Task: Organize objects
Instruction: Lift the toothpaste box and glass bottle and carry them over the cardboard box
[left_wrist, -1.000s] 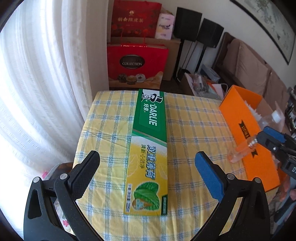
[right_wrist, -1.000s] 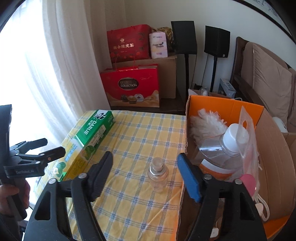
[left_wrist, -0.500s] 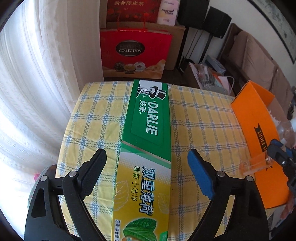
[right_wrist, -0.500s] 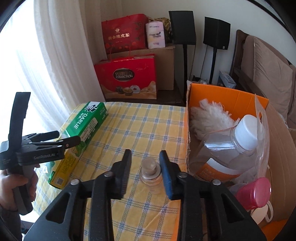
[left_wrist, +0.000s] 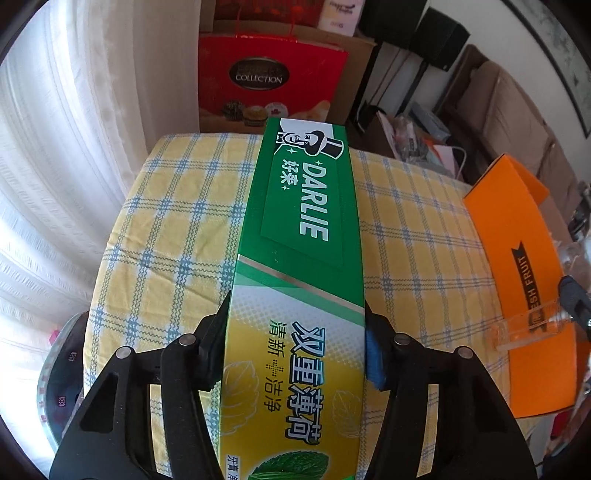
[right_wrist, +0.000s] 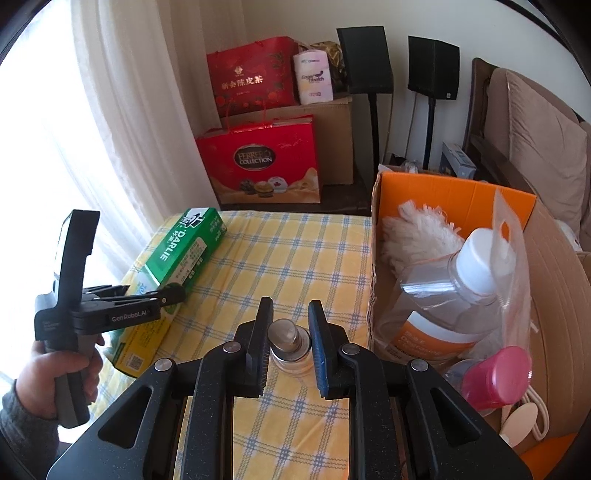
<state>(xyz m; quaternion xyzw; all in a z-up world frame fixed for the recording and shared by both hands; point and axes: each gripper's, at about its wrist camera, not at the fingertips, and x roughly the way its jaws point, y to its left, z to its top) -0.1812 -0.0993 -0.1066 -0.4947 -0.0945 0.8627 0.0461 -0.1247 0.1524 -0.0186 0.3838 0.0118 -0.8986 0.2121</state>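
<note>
Green-and-yellow Darlie toothpaste box (left_wrist: 299, 280) lying lengthwise on the yellow checked tablecloth (left_wrist: 173, 229), well left of the orange cardboard box (left_wrist: 517, 291) and reaching toward the cloth's far edge. Left gripper (left_wrist: 295, 354) clamped across the toothpaste box's near half, black pad pressed to one long side, blue pad (left_wrist: 373, 360) to the other, no gap visible at either. Seen from the right wrist camera: same left gripper (right_wrist: 162, 297) at the toothpaste box (right_wrist: 173, 266) near the cloth's left edge, person's hand (right_wrist: 70, 373) wrapped round its grey handle.

Farther right, closer to the orange cardboard box: small clear glass bottle (right_wrist: 291, 349) with a rounded cap, upright on the tablecloth (right_wrist: 295, 266), just left of the box's wall. Right gripper (right_wrist: 290, 343) narrowed around that bottle, both pads set close to its sides; cannot tell from this angle whether they press the glass. From the left wrist camera, same bottle (left_wrist: 524, 328) in front of the orange wall, a blue fingertip (left_wrist: 574, 299) at its right side.

Inside the orange cardboard box (right_wrist: 454, 192): white fluffy duster head (right_wrist: 417, 232) at the back, clear plastic bag (right_wrist: 509, 280) around a white-capped bottle (right_wrist: 458, 295) with an orange label in the middle, pink-lidded container (right_wrist: 495, 373) toward the front.
</note>
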